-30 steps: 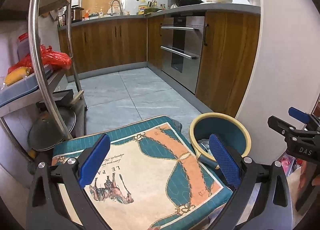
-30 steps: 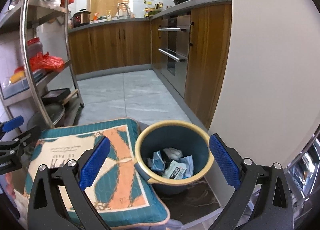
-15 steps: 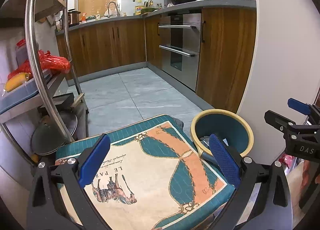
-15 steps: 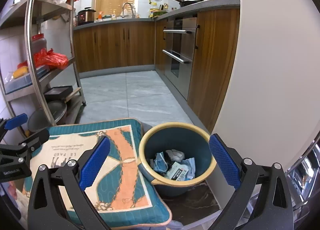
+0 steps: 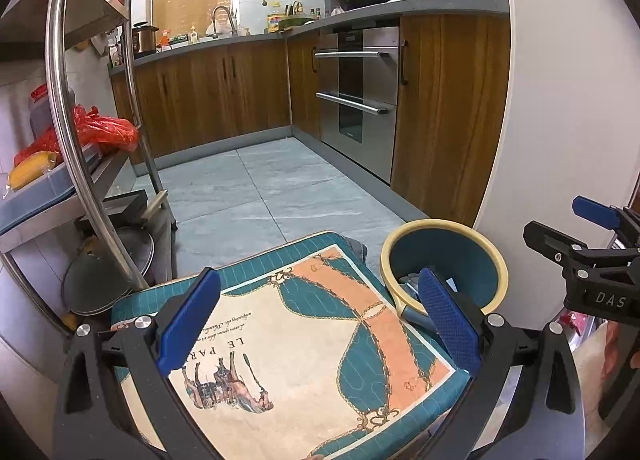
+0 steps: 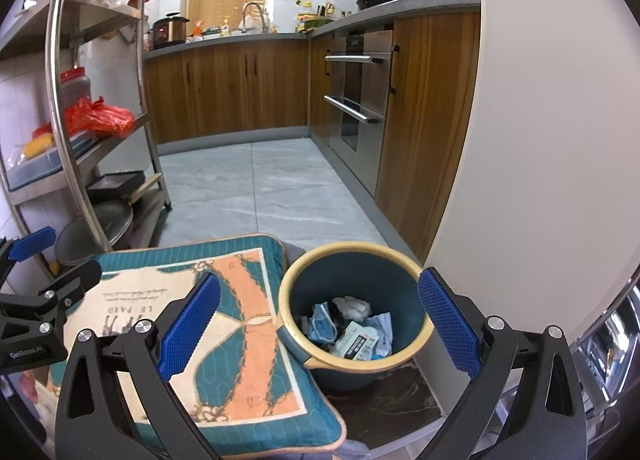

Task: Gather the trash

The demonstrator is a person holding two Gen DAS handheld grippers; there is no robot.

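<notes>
Hovering spread and empty, both the left gripper [image 5: 316, 324] and right gripper [image 6: 318, 324] are facing the bin [image 6: 416, 314], where crumpled trash [image 6: 352, 330] is lying beside the cushion [image 6: 240, 320].

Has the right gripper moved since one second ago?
Yes. The right gripper has risen slightly: the fixed trash bin sits lower in its view.

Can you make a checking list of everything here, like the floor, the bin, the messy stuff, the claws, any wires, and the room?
Surface: grey tiled floor, bare in the middle.
Job's things: teal bin with cream rim, holding crumpled paper and wrappers.
Clutter: patterned cushion touching the bin; red bag on metal shelf rack.
Grippers: left gripper open, empty; right gripper open, empty, over the bin.
Cables: nothing seen.
Surroundings: wooden cabinets, oven, sink tap.
</notes>
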